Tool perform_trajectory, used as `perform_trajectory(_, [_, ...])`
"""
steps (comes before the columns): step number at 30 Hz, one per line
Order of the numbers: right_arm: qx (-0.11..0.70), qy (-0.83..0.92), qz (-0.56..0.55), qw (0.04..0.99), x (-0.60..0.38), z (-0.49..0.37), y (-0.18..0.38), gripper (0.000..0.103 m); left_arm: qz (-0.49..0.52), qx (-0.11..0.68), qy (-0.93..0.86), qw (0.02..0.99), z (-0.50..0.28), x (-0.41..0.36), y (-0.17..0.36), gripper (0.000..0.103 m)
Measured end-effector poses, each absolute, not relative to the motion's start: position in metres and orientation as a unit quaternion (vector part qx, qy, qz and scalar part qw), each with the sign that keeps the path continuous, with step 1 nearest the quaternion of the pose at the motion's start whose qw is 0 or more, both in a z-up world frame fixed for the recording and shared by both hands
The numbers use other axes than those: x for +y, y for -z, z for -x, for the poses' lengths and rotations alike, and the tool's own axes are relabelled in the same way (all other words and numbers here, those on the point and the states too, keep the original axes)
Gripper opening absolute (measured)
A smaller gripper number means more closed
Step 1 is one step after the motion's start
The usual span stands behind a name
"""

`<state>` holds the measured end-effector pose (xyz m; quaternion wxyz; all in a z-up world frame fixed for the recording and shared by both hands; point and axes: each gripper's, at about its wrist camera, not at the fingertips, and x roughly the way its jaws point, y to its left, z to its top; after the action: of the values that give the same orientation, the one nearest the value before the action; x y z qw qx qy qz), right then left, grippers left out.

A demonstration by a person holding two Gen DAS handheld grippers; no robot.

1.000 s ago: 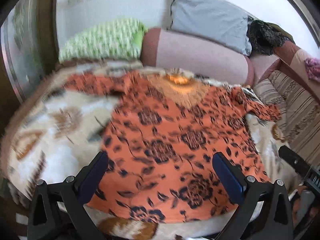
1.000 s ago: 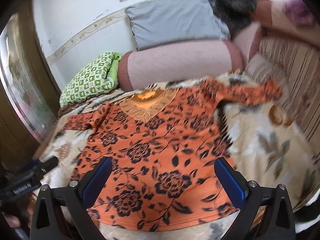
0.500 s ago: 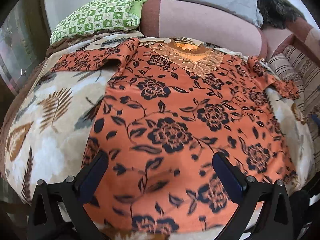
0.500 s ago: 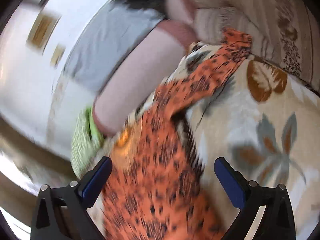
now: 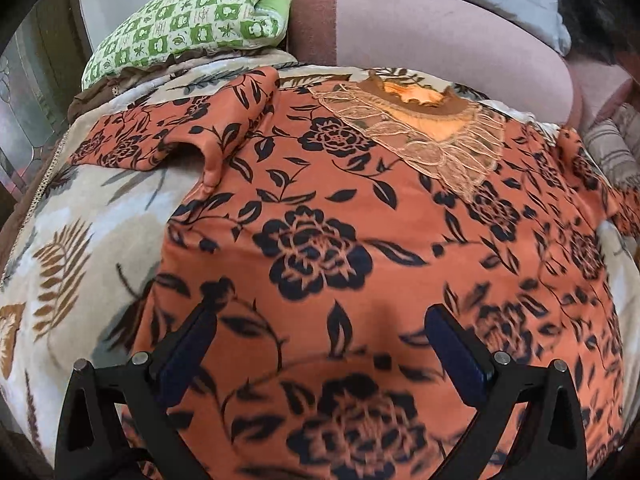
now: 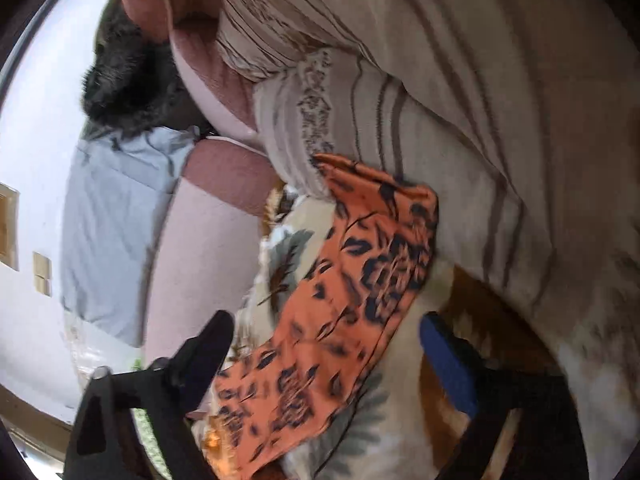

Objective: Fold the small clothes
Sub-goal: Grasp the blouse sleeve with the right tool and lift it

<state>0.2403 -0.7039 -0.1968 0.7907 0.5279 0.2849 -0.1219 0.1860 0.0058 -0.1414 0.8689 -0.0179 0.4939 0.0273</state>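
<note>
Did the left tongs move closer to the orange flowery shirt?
Yes. The left tongs came down and forward over the orange shirt: the green checked pillow slid toward the top edge, and the flowers look bigger.

Left wrist camera looks steeply down, close over the orange floral top; right wrist camera – rolled sideways – faces its sleeve.

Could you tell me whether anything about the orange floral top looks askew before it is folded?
Yes: the orange floral top lies mostly flat on the leaf-print blanket, but its sleeve at the left of the left wrist view is buckled, with a raised fold at the armpit. Nothing looks damaged or spilled.
</note>
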Motion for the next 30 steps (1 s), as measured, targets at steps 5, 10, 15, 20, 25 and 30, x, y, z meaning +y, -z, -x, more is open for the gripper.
perform_trajectory(5, [0.318,0.174,-0.511,0.78,-0.713,-0.261,0.222,0.074,0.011,0.517,-0.033,0.856,-0.194,0.009,0.173,0.103])
perform_trajectory(10, [0.293,0.194,-0.529,0.773,-0.715,-0.249,0.234,0.074,0.011,0.499,-0.03,0.866,-0.19,0.009,0.175,0.103])
perform_trajectory(15, [0.3,0.195,-0.5,0.789,-0.72,-0.262,0.232,0.063,0.006,0.498,-0.021,0.867,-0.189,0.008,0.176,0.103])
perform_trajectory(20, [0.331,0.212,-0.482,0.783,-0.723,-0.277,0.244,0.015,0.0,0.496,-0.011,0.868,-0.186,0.009,0.176,0.103])
perform_trajectory(25, [0.33,0.19,-0.429,0.819,-0.703,-0.286,0.21,0.006,0.0,0.495,0.002,0.869,-0.186,0.012,0.174,0.103])
perform_trajectory(30, [0.285,0.089,-0.355,0.886,-0.626,-0.304,0.115,0.005,0.018,0.477,-0.002,0.879,-0.179,0.023,0.164,0.1])
